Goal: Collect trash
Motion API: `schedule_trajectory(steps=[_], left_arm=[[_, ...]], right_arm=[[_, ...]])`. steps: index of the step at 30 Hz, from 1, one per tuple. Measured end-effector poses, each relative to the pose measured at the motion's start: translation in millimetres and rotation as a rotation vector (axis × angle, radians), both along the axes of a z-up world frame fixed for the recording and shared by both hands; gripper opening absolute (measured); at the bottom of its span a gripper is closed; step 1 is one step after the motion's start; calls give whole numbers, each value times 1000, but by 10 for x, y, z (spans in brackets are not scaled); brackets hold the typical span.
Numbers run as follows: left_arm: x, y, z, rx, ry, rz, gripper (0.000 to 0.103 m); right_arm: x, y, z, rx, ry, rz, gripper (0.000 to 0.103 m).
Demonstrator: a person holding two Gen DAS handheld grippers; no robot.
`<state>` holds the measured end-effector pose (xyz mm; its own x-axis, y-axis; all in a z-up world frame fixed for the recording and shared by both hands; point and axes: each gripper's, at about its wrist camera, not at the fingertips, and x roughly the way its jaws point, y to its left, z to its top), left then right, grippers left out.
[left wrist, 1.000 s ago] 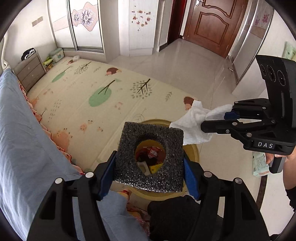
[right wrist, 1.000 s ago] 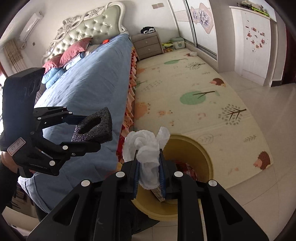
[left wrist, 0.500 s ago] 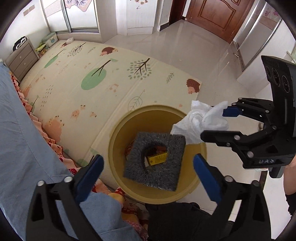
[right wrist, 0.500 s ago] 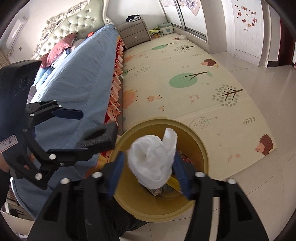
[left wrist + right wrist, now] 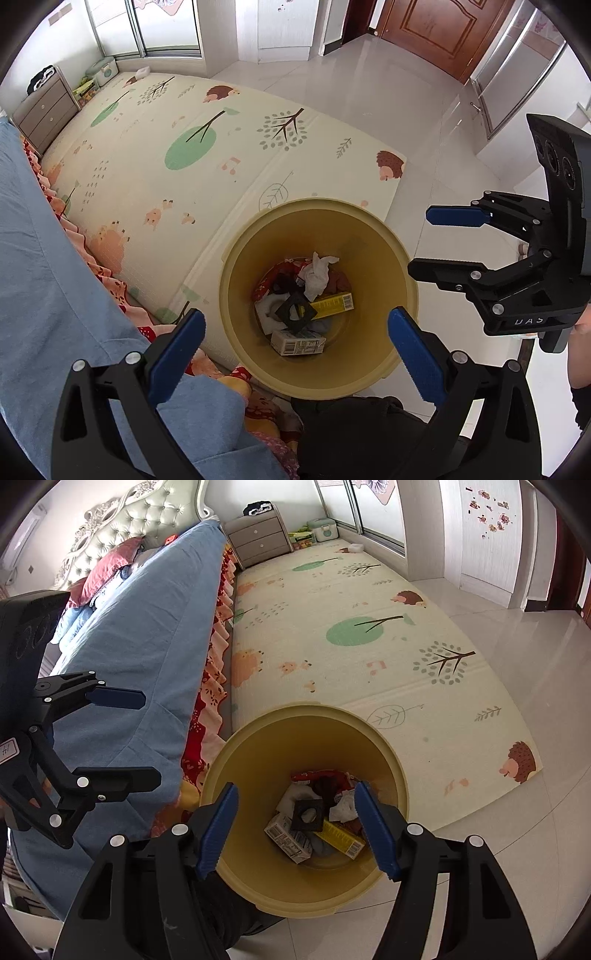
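Note:
A yellow trash bin [image 5: 400, 258] stands on the floor at the corner of the play mat; it also shows in the right wrist view [image 5: 258, 738]. Inside lie a black foam square with a hole [image 5: 295, 314] [image 5: 307, 815], a crumpled white tissue [image 5: 316, 273] [image 5: 341, 808], a yellow box [image 5: 332, 304] and a small carton [image 5: 297, 341]. My left gripper [image 5: 295, 345] is open and empty above the bin. My right gripper [image 5: 295, 823] is open and empty above the bin too; it shows at the right in the left wrist view [image 5: 428, 240].
A bed with a blue cover [image 5: 140, 635] runs along the left, its red frill next to the bin. A patterned play mat [image 5: 207, 147] covers the floor beyond. A grey nightstand [image 5: 258, 535] stands at the far end. Glossy tiles [image 5: 388, 92] lead to a wooden door [image 5: 443, 29].
Both grippers have opened. The black foam square and the white tissue have dropped from them into the bin.

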<state>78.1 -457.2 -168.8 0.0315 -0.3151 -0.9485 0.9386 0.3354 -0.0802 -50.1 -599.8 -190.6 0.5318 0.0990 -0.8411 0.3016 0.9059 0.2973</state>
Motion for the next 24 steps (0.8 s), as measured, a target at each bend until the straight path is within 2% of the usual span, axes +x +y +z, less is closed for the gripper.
schedule_trajectory(steps=[12, 17, 24], left_arm=[[-177, 250, 473, -104, -54, -1, 99], [-202, 547, 700, -163, -72, 26, 99], [-132, 1243, 995, -244, -186, 156, 99]], right_arm=[[-160, 138, 383, -46, -53, 1, 64], [-147, 347, 600, -72, -88, 34, 64], [14, 798, 908, -95, -162, 124, 64]])
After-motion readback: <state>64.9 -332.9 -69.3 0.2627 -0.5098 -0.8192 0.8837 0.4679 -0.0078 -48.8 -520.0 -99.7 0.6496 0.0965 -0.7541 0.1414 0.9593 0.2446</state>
